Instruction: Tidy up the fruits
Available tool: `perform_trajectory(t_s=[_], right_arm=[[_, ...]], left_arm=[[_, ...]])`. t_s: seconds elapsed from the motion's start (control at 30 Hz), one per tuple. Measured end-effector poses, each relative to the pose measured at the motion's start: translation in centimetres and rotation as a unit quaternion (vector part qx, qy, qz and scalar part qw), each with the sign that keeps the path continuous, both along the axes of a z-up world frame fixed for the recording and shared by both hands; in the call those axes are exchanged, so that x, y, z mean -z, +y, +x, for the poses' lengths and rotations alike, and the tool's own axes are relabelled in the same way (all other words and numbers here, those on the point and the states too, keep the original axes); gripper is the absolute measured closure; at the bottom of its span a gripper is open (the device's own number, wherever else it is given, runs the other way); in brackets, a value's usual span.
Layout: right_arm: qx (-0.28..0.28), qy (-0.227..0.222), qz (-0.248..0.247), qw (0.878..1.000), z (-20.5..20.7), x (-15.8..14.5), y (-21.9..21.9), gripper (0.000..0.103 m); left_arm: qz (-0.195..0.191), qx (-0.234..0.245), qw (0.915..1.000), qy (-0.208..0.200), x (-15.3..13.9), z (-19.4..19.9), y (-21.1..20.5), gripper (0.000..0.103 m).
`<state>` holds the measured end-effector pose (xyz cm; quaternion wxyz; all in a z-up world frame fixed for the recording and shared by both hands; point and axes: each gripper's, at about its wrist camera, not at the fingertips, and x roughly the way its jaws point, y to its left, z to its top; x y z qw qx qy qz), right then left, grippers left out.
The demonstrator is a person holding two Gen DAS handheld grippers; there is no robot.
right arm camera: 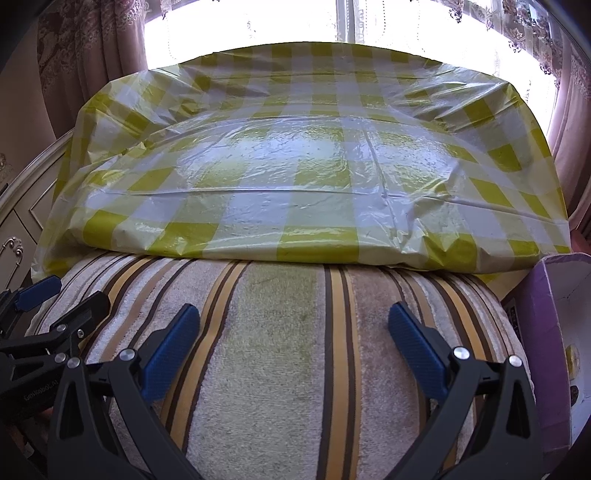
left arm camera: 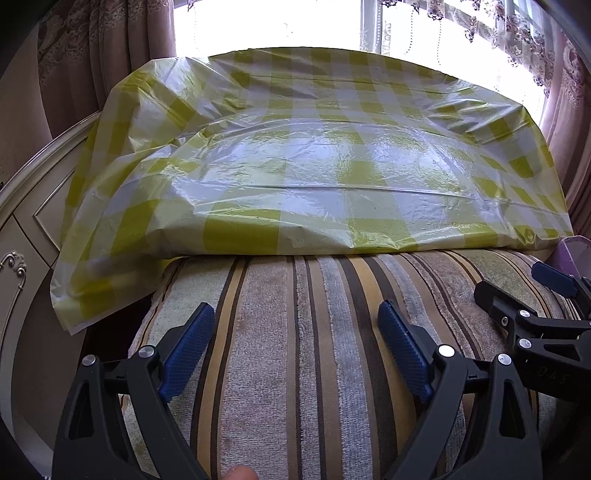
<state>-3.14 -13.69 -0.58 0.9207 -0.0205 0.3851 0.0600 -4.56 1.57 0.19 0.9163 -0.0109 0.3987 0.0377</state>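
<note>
No fruit shows in either view. A table under a yellow-and-white checked plastic cloth lies ahead, with nothing on the cloth. My left gripper stands open over a striped cushion, with nothing between its blue pads. My right gripper is open too, above the same striped cushion, and holds nothing. The right gripper appears at the right edge of the left wrist view. At the left edge of the right wrist view the left gripper shows beside mine.
A cream carved cabinet stands to the left of the table. A purple box sits at the right, against the cushion. Behind the table are a bright window and patterned curtains.
</note>
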Motion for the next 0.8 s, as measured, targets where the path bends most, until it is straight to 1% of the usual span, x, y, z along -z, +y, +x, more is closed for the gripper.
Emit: perform_trajectory(t_s=[0.1, 0.23, 0.37, 0.6, 0.8], right_arm=[[-0.003, -0.002, 0.011, 1.000, -0.09, -0.03, -0.34, 0.001], [-0.004, 0.003, 0.011, 1.000, 0.09, -0.09, -0.37, 0.001], [-0.005, 0.007, 0.014, 1.000, 0.31, -0.09, -0.32, 0.001], [-0.002, 0.008, 0.016, 1.000, 0.31, -0.08, -0.65, 0.001], [-0.007, 0.007, 0.014, 1.000, 0.27, -0.11, -0.28, 0.001]], left_arm=[[-0.030, -0.002, 0.9995, -0.001, 0.34, -0.01, 0.82, 0.016], [-0.024, -0.003, 0.9997, -0.004, 0.45, 0.03, 0.57, 0.016], [-0.030, -0.004, 0.9995, -0.004, 0.48, 0.12, 0.84, 0.016], [-0.024, -0.001, 0.9997, -0.007, 0.49, 0.21, 0.47, 0.016], [-0.025, -0.009, 0.9996, -0.009, 0.43, -0.11, 0.69, 0.016]])
